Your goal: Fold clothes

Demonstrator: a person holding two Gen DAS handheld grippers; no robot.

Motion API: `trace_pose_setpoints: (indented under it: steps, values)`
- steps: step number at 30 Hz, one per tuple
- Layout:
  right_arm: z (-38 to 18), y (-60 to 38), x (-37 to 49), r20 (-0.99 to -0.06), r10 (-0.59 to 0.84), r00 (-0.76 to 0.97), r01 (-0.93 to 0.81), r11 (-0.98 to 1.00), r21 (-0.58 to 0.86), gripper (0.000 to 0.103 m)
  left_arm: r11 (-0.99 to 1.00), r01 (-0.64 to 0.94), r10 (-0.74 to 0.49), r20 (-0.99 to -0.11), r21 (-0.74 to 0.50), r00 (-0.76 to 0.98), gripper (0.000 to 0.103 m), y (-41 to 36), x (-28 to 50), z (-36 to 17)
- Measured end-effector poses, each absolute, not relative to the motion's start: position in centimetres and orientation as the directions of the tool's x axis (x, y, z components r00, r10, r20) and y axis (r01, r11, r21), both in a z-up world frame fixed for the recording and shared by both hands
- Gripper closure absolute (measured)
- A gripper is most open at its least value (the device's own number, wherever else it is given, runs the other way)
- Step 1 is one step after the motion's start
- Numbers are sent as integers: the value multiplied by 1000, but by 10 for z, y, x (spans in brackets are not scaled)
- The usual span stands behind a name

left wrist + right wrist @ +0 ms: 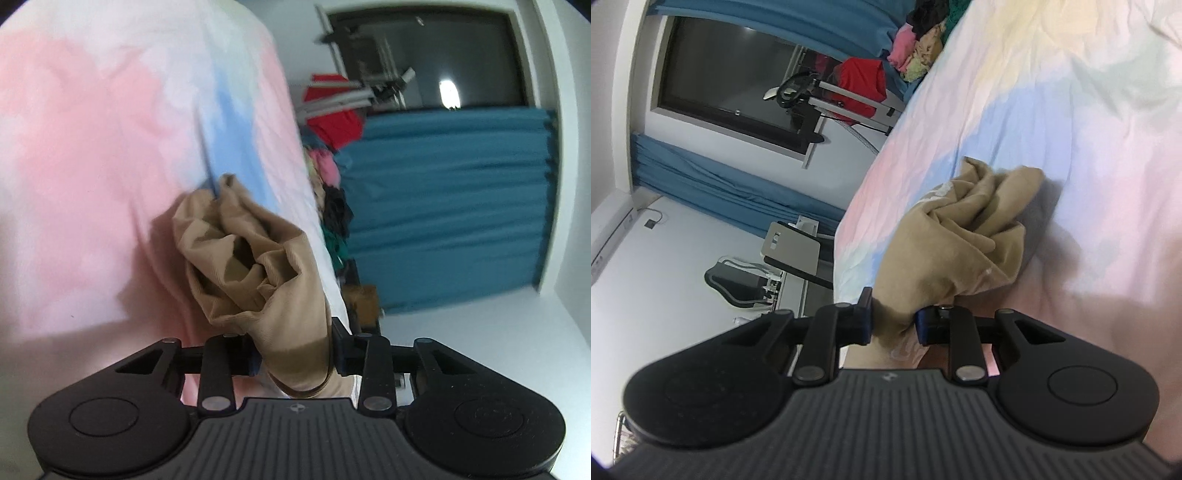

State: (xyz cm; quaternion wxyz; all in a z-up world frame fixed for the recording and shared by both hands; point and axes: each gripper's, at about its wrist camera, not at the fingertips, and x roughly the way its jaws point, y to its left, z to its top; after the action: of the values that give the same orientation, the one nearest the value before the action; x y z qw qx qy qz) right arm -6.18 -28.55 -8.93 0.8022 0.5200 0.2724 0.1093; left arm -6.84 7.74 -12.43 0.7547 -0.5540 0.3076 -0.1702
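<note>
Tan garment (255,266), bunched and crumpled, hangs between my two tongs just above a bed w/ a pastel sheet (92,147) in pink, blue, white and yellow patches. My left gripper (295,354) has its pads pressed on one gathered end of the cloth; no earlier view to compare. My right gripper (894,325) pinches another gathered end, jaws nearly together w/ fabric squeezed between them. Pale print shows on the garment in the right wrist view; I can't read it. No box or basket shows; the only store of clothes is a loose pile of clothes (919,40) at the far end of the bed: pink, tan, black, green. Behind it, teal curtains (443,206), a dark window (424,62), and a red cloth (862,88) over a metal rack.
</note>
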Motion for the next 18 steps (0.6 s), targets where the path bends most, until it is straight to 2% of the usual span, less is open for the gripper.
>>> trace_pose_setpoints:
  steps: [8, 12, 15, 18]
  values:
    - [-54, -338, -86, -304, 444, 843, 121, 394, 911, 77, 430, -31, -679, -346, -902, 648, 67, 30, -47, -39]
    - [-40, -385, -67, -286, 408, 867, 132, 366, 921, 78, 471, -31, -702, -396, -882, 592, 68, -30, 5, -6]
    - [-32, -432, -32, -306, 329, 893, 164, 395, 904, 78, 511, -35, -700, -440, -859, 562, 70, -82, 53, 6]
    - [-24, -475, 6, -333, 244, 911, 207, 429, 879, 78, 520, -35, -694, -446, -853, 566, 71, -140, 101, 10]
